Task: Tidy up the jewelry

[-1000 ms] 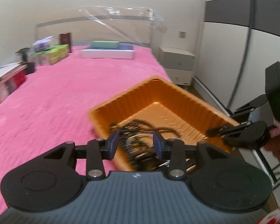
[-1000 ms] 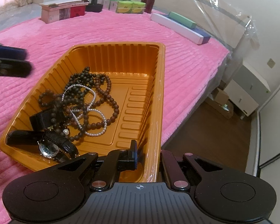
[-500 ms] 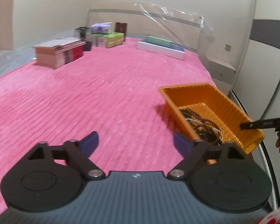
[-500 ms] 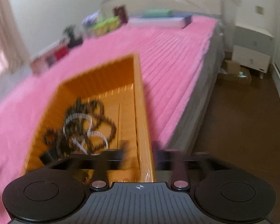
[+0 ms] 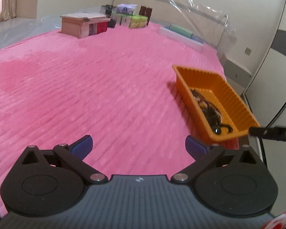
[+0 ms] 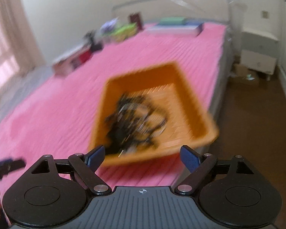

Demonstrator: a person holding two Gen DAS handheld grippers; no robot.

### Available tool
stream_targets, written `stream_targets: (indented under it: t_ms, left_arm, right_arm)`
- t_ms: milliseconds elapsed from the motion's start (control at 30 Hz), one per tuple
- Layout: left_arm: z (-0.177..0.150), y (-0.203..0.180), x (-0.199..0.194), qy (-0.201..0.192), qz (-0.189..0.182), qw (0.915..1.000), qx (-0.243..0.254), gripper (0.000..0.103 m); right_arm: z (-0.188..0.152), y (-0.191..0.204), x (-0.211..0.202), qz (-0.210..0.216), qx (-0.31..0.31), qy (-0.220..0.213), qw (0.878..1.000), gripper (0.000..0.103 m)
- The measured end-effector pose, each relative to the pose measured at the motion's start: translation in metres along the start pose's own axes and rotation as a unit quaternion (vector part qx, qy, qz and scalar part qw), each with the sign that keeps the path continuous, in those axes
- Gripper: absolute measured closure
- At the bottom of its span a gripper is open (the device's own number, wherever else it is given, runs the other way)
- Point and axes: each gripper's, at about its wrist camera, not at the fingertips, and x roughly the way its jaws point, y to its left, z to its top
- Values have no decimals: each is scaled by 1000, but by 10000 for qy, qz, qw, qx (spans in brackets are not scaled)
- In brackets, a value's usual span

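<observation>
An orange ribbed tray (image 5: 236, 99) sits at the right edge of the pink bed, holding a tangle of dark bead strands, pearls and a watch (image 5: 209, 106). My left gripper (image 5: 138, 147) hovers over bare bedspread left of the tray, its jaws opening wide with nothing between them. The right wrist view is blurred. There the tray (image 6: 190, 99) and the jewelry (image 6: 131, 120) lie just ahead of my right gripper (image 6: 143, 156). Its jaws are opening, apart from the tray's near rim and holding nothing. One right finger (image 5: 272, 132) shows beside the tray's near corner.
A cardboard box (image 5: 82, 25), coloured boxes (image 5: 131, 17) and long flat boxes (image 5: 181, 34) stand at the bed's far end. The bedspread (image 5: 85, 85) stretches wide to the left. Past the bed's edge are brown floor (image 6: 257, 114) and a nightstand (image 6: 257, 53).
Both grippers went from nearly shut to wide open. The right one let go of the tray's rim and drew back. The left one swung away left, so the tray now lies at its right.
</observation>
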Motion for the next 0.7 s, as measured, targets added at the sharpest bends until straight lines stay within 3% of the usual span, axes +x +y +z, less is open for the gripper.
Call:
stream_targets:
  t_ms: [300, 700]
  left_arm:
    - [-10, -8, -13, 289, 539, 9980, 170, 1]
    - [-24, -20, -7, 466, 649, 9967, 107, 1]
  right_arm:
    - [-31, 44, 4, -42, -363, 267, 9990, 17]
    - [-31, 52, 10, -86, -537, 387, 9978, 17]
